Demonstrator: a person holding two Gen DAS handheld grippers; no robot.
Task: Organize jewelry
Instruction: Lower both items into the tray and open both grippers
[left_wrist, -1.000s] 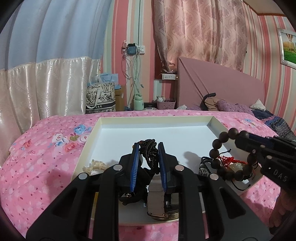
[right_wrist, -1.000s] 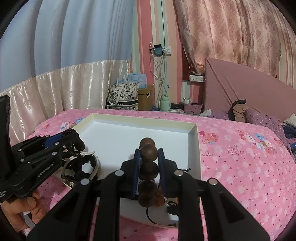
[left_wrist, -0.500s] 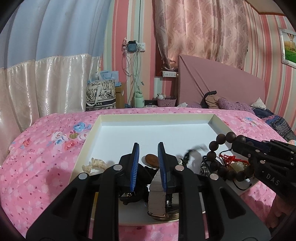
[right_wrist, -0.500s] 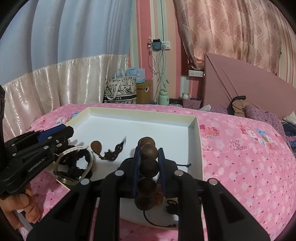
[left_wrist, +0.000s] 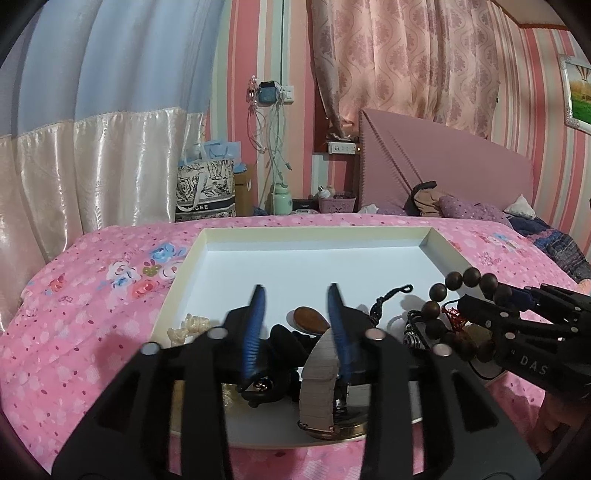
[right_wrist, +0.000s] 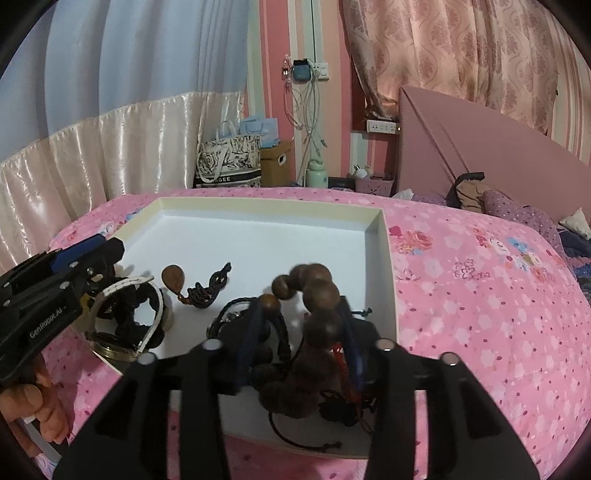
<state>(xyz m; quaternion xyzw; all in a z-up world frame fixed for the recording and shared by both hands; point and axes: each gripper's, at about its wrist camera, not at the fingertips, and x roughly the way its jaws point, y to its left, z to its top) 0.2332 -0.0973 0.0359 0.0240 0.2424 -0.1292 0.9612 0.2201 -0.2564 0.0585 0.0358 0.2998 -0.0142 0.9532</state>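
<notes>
My white tray (left_wrist: 436, 251) sits on the pink bedspread (right_wrist: 480, 295). My left gripper (left_wrist: 295, 317) gapes empty over the watch (left_wrist: 319, 369), hiding its dial. My right gripper (right_wrist: 301, 328) looks spread around the blurred bead bracelet (right_wrist: 319, 291); grip unclear. A brown pendant (right_wrist: 173, 277) lies mid-tray.

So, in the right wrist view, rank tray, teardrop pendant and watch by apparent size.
1. Tray
2. Watch
3. Teardrop pendant
The watch is nearer the camera and partly hidden, so its lead over the pendant is unsure.

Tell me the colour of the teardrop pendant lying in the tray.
Reddish brown pendant, clearest in the right wrist view.
</notes>
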